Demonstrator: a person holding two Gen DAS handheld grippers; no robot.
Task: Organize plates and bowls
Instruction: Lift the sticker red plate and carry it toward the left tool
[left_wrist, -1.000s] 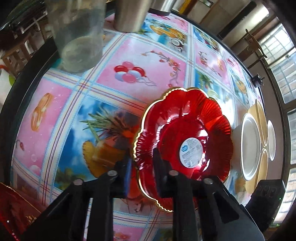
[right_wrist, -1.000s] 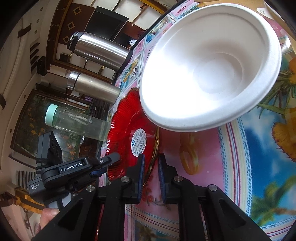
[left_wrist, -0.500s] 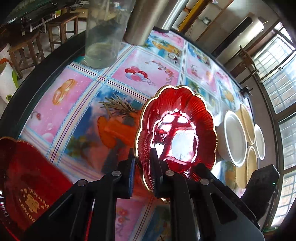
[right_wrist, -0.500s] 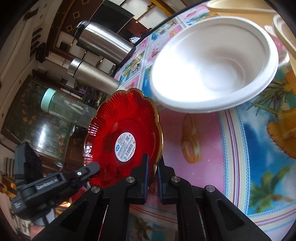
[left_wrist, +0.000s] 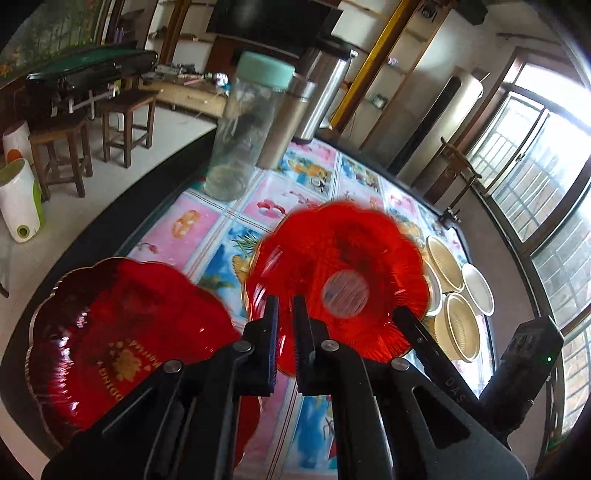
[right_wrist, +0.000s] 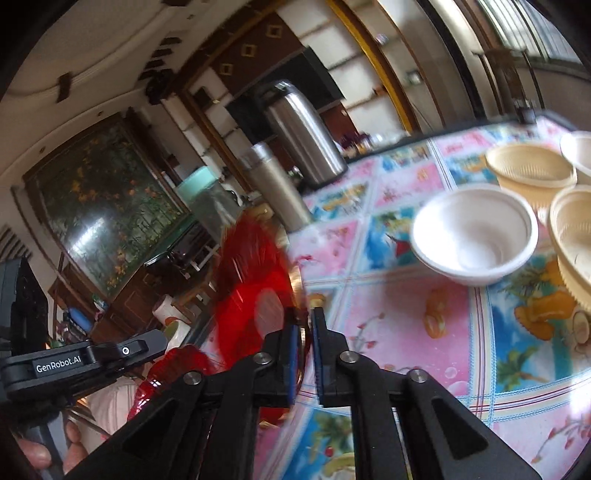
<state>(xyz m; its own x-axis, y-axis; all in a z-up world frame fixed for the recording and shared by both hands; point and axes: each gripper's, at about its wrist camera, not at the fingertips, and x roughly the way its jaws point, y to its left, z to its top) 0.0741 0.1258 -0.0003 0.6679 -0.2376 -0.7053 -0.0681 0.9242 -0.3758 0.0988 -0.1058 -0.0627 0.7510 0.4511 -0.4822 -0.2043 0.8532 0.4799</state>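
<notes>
A red scalloped plate (left_wrist: 336, 284) with a gold rim and a round white sticker hangs tilted above the table, blurred. My left gripper (left_wrist: 285, 314) is shut on its near rim. In the right wrist view the same red plate (right_wrist: 251, 280) stands almost on edge, and my right gripper (right_wrist: 304, 326) is shut on its rim. A second red plate (left_wrist: 122, 339) with gold lettering lies on the table's near left edge. One white bowl (right_wrist: 476, 236) and cream bowls (right_wrist: 528, 166) sit to the right.
A glass bottle (left_wrist: 243, 129) with a mint lid, a steel flask (left_wrist: 291, 122) and a large thermos (right_wrist: 306, 136) stand at the far edge of the picture-print tablecloth (right_wrist: 399, 325). Wooden stools (left_wrist: 125, 122) are on the floor at left. A hand (right_wrist: 33, 450) holds the left gripper.
The red plate has come up off the tablecloth, tipped steeply, and moved toward the second red plate. Both grippers have risen with it and kept their hold.
</notes>
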